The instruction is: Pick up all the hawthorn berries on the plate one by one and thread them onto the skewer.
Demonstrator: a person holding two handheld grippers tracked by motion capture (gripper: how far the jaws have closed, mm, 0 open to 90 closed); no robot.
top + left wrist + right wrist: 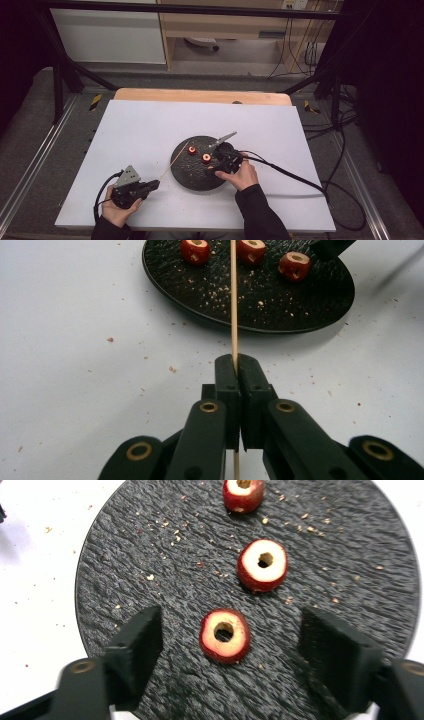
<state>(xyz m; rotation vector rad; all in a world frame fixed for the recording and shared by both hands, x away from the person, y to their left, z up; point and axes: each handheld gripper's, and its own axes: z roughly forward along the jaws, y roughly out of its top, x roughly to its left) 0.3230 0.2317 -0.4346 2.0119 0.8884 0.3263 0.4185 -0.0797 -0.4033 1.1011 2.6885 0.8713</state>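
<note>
A black round plate (190, 172) lies mid-table with cored red fruit pieces on it; two show in the high view (192, 150) (206, 158). My left gripper (154, 186) (235, 365) is shut on a thin wooden skewer (172, 162) (233, 310) whose tip reaches over the plate (240, 310), between two of the three pieces (195, 251) (251, 250) (295, 265). My right gripper (216, 166) (230, 630) hangs open over the plate (150, 580), its jaws either side of the nearest piece (224, 635) without touching it. Two more pieces (262, 565) (243, 492) lie beyond.
The plate rests on a white mat (150, 125) covering a wooden table (200, 95). Crumbs are scattered on the plate and mat. A black cable (300, 177) trails right from the right gripper. Black frame legs (60, 75) stand behind the table.
</note>
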